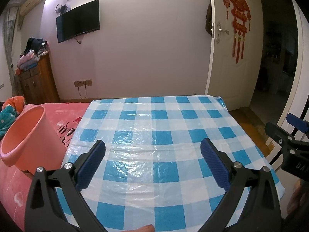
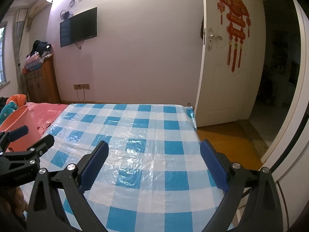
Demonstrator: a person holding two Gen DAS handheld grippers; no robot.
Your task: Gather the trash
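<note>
A pink plastic bin (image 1: 29, 135) stands tilted on the pink bedding at the left, its open mouth facing up and left; in the right wrist view the bin (image 2: 19, 121) shows behind the other gripper. A table under a blue-and-white checked plastic cloth (image 1: 154, 135) fills the middle, and no trash shows on the cloth (image 2: 135, 135). My left gripper (image 1: 153, 150) hovers open over the near part of the cloth with nothing between its fingers. My right gripper (image 2: 154, 151) is open too, empty, above the cloth's right half. Each gripper appears at the edge of the other's view.
Pink bedding (image 1: 63, 116) lies left of the table. A wooden cabinet (image 1: 38, 83) piled with clothes stands against the back wall under a wall television (image 1: 78, 20). An open white door (image 2: 222, 67) with a red hanging ornament leads to a dark hallway; wooden floor (image 2: 227, 145) lies right of the table.
</note>
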